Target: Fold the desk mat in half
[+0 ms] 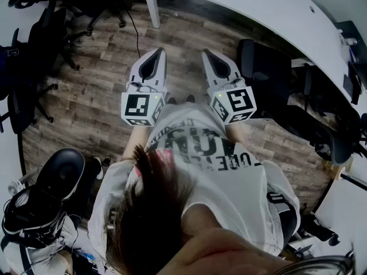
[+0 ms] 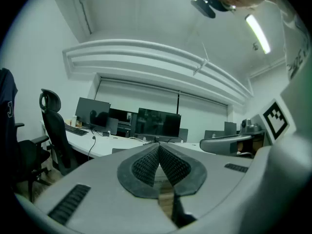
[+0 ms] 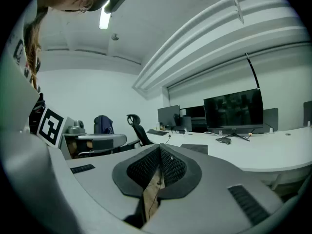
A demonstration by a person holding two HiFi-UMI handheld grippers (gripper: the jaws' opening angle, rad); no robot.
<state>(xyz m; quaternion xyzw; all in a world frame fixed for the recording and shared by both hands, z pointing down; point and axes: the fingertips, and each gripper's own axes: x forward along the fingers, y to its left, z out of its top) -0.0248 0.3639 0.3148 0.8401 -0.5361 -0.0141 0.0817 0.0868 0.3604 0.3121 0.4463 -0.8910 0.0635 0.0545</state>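
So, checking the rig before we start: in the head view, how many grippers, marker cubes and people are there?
grippers: 2, left gripper, right gripper
marker cubes: 2, left cube, right cube
person: 1
total: 5

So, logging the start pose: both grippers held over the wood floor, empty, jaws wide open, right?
Only the jaws are wrong: they are shut, not wide open. The left and right gripper views show it: the pads of the left gripper and of the right gripper meet at the tips. Both are empty, over the wood floor.
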